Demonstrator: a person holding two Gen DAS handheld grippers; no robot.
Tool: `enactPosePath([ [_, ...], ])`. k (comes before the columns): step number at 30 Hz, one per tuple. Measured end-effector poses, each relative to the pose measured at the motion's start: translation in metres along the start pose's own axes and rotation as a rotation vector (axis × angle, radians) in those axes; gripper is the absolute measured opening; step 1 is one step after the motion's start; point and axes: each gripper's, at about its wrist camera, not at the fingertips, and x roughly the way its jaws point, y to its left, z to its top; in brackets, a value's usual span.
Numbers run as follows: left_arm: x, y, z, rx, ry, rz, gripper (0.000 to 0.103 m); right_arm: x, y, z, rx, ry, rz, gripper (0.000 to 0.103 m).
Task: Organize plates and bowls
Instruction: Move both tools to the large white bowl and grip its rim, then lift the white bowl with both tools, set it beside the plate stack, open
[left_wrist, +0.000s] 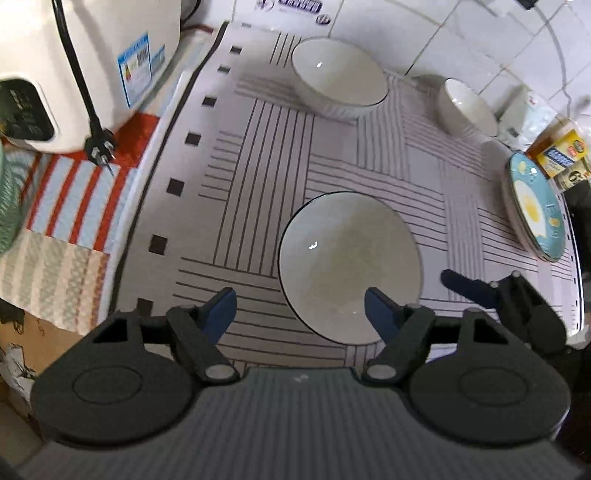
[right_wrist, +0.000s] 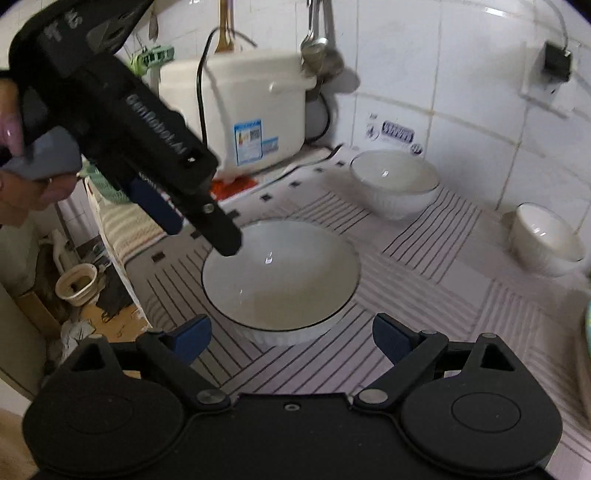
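Both tools stand wide with nothing gripped. The left tool (left_wrist: 300, 308) hangs over the near rim of the large white bowl (left_wrist: 349, 266), its right pad above the bowl's inside. The right tool (right_wrist: 291, 334) faces the same bowl from its other side. Beyond, on the striped surface (left_wrist: 258, 147), sit a medium bowl (left_wrist: 338, 77) and a small bowl (left_wrist: 467, 107); the blue egg-print plates (left_wrist: 535, 206) lie at the right edge.

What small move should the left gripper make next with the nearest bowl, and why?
Probably ease the left gripper down so its fingers straddle the near rim of the large bowl, then close. It is open and holds nothing; one finger is already over the bowl's inside, the other outside. The medium bowl and small bowl stand apart, unstacked.
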Motion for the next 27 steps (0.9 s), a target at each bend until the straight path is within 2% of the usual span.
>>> enactPosePath([
  [2,0.013,0.003,0.002,-0.015,0.020,-0.002,0.068,0.016,-0.002,-0.004,0.012,0.012,-0.005,0.096],
  [5,0.027,0.003,0.004,-0.030,0.049,-0.013,0.055,0.035,-0.003,-0.010,0.048,0.013,0.021,0.096],
  [8,0.034,0.005,0.007,-0.050,0.066,-0.050,0.040,0.044,0.004,-0.016,0.042,-0.020,0.011,0.096],
  [15,0.039,0.008,0.016,-0.085,0.081,0.022,0.008,0.049,0.004,-0.018,0.092,-0.089,0.011,0.096],
  [21,0.045,0.001,0.018,-0.083,0.085,0.082,0.007,0.056,0.005,-0.017,0.107,-0.095,0.004,0.096],
  [27,0.033,-0.021,0.014,0.003,0.053,0.105,0.007,0.047,-0.004,-0.018,0.168,-0.098,0.025,0.096],
])
